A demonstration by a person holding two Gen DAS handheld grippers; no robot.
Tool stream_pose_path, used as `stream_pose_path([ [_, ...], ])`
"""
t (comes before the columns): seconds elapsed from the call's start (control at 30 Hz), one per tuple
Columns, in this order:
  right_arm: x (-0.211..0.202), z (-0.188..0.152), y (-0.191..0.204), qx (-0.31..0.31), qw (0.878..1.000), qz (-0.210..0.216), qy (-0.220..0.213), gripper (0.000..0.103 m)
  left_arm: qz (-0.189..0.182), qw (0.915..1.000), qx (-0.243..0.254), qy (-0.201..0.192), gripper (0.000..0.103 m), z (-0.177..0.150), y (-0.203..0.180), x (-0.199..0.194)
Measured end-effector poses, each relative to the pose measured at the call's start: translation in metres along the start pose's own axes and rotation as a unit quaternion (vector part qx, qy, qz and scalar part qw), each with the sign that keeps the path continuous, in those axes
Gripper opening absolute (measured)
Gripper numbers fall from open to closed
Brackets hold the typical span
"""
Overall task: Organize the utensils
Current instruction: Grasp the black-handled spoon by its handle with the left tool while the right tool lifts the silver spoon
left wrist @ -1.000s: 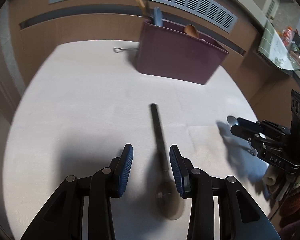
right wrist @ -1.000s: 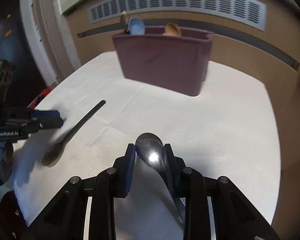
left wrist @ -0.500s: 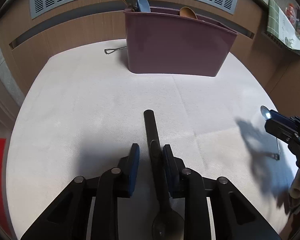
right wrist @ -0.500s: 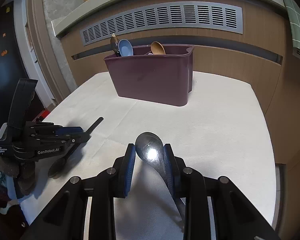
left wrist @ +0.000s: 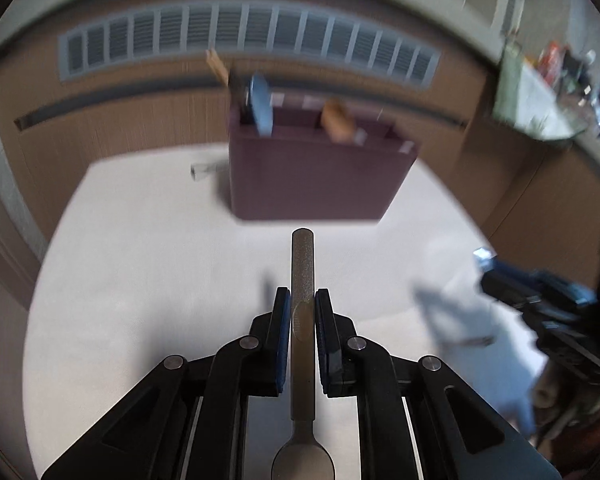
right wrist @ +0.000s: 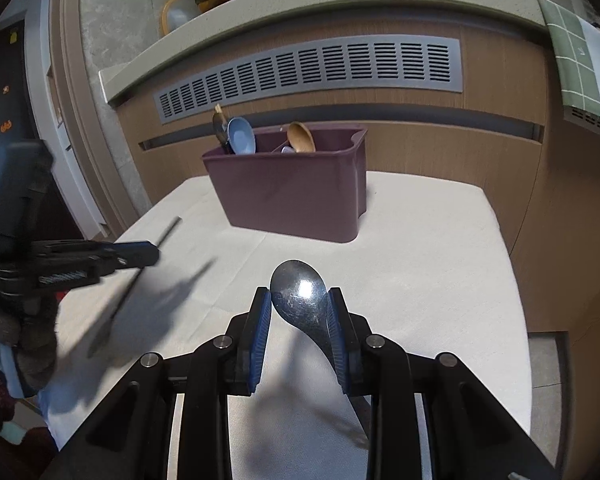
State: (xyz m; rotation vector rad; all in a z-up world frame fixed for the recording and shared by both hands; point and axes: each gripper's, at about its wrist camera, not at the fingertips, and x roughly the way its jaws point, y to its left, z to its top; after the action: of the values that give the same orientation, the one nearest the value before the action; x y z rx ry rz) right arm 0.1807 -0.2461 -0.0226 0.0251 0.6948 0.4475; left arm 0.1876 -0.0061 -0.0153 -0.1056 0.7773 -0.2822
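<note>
Now the left gripper (left wrist: 303,312) is closing on a spoon handle (left wrist: 302,280) lying between its jaws; the right gripper (right wrist: 299,316) is gripping another spoon (right wrist: 300,292).

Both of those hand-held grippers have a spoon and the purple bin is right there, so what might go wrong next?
1. The left hand-held gripper is closing on the dark metal spoon by its thin handle, bowl hanging behind; it may swivel.
2. The right hand-held gripper pinches the shiny steel spoon at the curved bowl; it may slip.
3. The maroon plastic utensil bin already holds spoons, so new ones could snag.
</note>
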Motion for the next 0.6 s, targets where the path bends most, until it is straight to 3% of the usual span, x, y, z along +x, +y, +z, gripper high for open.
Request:
stream_pose_path([
  [0.1, -0.004, 0.002, -0.001, 0.008, 1.0, 0.0, -0.008, 0.024, -0.022, 0.999, 0.003, -0.04, 0.012, 0.005, -0.006, -0.028],
  [0.17, -0.006, 0.003, 0.001, 0.005, 1.0, -0.002, -0.009, 0.005, -0.025, 0.9978, 0.007, -0.062, 0.012, 0.008, -0.009, -0.041],
  [0.27, -0.006, 0.005, 0.004, 0.002, 1.0, -0.004, -0.01, 0.006, -0.023, 0.9964, 0.007, -0.081, 0.012, 0.013, -0.01, -0.049],
  [0.4, -0.009, 0.007, 0.008, -0.014, 1.0, -0.002, -0.011, 0.006, -0.021, 0.9966, -0.001, -0.079, 0.012, 0.018, -0.005, -0.044],
  [0.5, 0.0, 0.005, 0.003, -0.017, 0.999, 0.014, 0.028, 0.008, -0.016, 0.9972, -0.008, -0.072, 0.012, 0.014, 0.0, -0.042],
  [0.6, 0.017, -0.006, -0.005, -0.033, 0.996, 0.009, 0.084, 0.023, -0.013, 0.9976, -0.019, -0.065, 0.012, 0.008, 0.007, -0.039],
])
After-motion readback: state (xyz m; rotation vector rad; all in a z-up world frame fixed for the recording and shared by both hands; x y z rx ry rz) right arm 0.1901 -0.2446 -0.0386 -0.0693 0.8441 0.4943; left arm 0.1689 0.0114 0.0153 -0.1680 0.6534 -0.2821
